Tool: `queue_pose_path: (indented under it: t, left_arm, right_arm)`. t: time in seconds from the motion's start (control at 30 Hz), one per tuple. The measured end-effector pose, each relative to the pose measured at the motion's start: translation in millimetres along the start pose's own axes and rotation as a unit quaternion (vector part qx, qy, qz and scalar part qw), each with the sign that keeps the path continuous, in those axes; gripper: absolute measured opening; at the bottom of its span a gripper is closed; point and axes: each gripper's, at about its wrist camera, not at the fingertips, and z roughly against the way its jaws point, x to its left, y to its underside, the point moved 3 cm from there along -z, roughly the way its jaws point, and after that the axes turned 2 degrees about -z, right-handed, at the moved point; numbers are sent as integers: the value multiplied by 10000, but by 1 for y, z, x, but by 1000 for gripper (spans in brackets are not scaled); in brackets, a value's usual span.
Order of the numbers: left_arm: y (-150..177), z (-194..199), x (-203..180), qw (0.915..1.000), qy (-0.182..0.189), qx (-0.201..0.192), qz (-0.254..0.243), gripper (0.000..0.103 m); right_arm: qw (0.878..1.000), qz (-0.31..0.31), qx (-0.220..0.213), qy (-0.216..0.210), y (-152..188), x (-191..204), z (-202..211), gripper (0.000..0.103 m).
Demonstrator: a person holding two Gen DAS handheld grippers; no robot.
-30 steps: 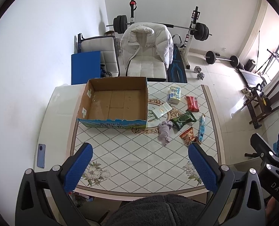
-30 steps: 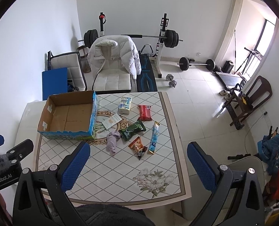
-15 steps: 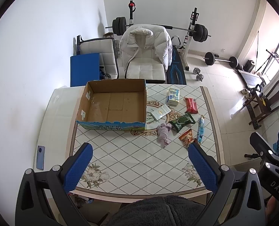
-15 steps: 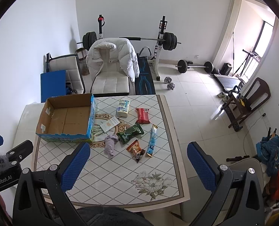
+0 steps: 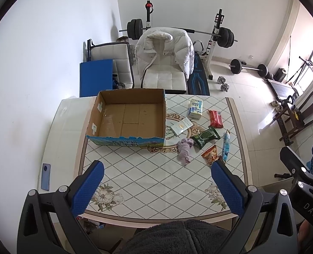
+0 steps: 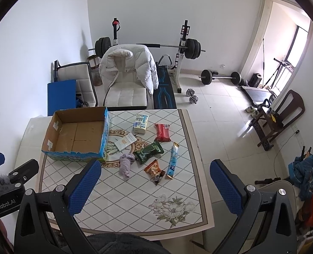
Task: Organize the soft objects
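Note:
An open empty cardboard box [image 5: 131,116] [image 6: 78,135] sits on the table's far left. To its right lie a crumpled lilac cloth [image 5: 185,148] [image 6: 126,164], a green packet [image 5: 205,136] [image 6: 149,151], a red packet [image 5: 215,118] [image 6: 162,132], an orange snack bag [image 5: 210,154] [image 6: 155,170], a blue stick pack [image 5: 226,145] [image 6: 173,160], a tissue pack [image 5: 195,108] [image 6: 140,123] and a white card [image 5: 181,126] [image 6: 125,141]. My left gripper [image 5: 157,188] and right gripper [image 6: 154,187] are open and empty, high above the table's near side.
The tiled table [image 5: 152,182] has a phone [image 5: 45,176] on its white left part. Behind it stand a white chair with a puffy jacket [image 5: 164,48], a blue panel [image 5: 96,78], and a barbell rack [image 6: 184,44]. A dark wooden chair [image 6: 283,114] stands at right.
Both grippers have drifted slightly up and back, so the table looks a little smaller and farther. Nothing on the table has moved.

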Motion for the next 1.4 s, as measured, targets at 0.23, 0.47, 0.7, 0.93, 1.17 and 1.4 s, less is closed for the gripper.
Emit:
queue_pose_path:
  t: [0.23, 0.47, 0.7, 0.93, 1.17, 1.4]
  left_arm:
    - [1, -1, 1, 10000, 39, 24, 10, 103]
    - [-1, -2, 4, 10000, 29, 29, 16, 103]
    - [-3, -4, 7, 10000, 10, 42, 5, 103]
    - [-9, -19, 6, 10000, 3, 85, -52, 103]
    - [-27, -117, -19, 9964, 39, 754, -377, 103]
    - [-20, -258, -65, 9784, 212, 1847, -909, 103]
  right_arm:
    - [10000, 1, -20, -12, 2, 3, 0, 103]
    - [10000, 6, -20, -16, 2, 4, 0, 103]
    - [10000, 3, 9, -60, 1, 6, -3, 103]
    - [9996, -99, 220, -115, -2, 2, -29, 103]
    - [9922, -478, 1147, -12, 3, -35, -135, 103]
    - [9756, 68, 2174, -290, 35, -41, -302, 103]
